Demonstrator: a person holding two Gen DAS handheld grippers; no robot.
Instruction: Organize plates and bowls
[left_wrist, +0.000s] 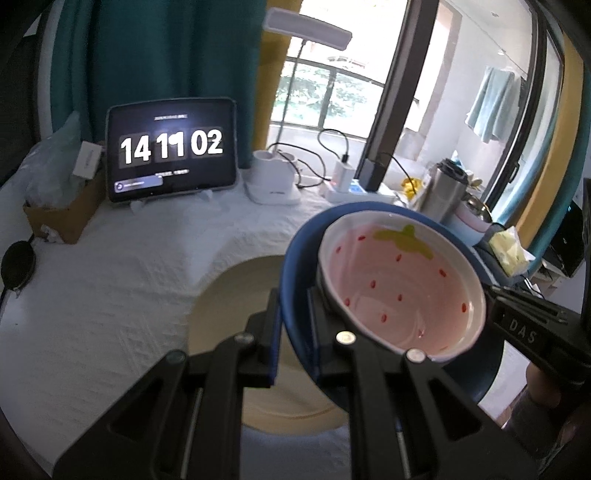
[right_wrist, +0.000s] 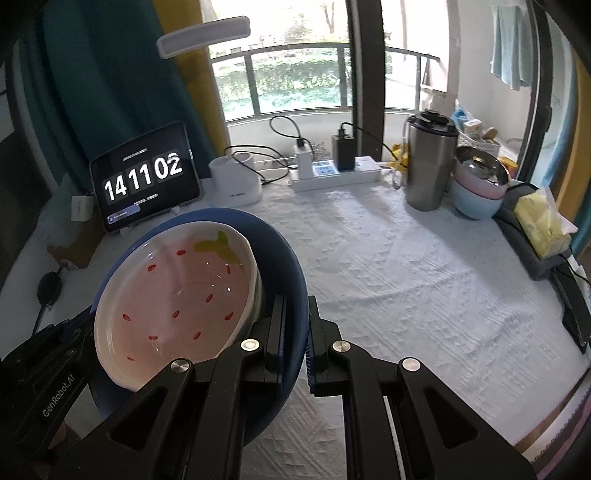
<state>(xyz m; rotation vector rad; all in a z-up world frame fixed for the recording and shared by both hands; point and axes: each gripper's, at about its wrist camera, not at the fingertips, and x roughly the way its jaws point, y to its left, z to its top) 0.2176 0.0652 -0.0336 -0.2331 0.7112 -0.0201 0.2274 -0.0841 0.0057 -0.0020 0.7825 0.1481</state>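
Note:
A blue bowl (left_wrist: 295, 266) (right_wrist: 284, 258) is held up in the air with a pink strawberry-patterned bowl (left_wrist: 399, 288) (right_wrist: 177, 291) nested inside it. My left gripper (left_wrist: 293, 328) is shut on the blue bowl's left rim. My right gripper (right_wrist: 295, 339) is shut on its opposite rim, and it also shows at the right of the left wrist view. Below the bowls a cream plate (left_wrist: 229, 306) lies on the white tablecloth, partly hidden by the bowls and the fingers.
A tablet clock (left_wrist: 171, 149) (right_wrist: 144, 177), a white lamp base (left_wrist: 273, 177) (right_wrist: 236, 177) and a power strip (right_wrist: 332, 173) line the back. A steel tumbler (right_wrist: 428, 162), stacked pastel bowls (right_wrist: 478, 188) and a tissue pack (right_wrist: 543, 225) stand at the right. A cardboard box (left_wrist: 62, 214) sits at the left.

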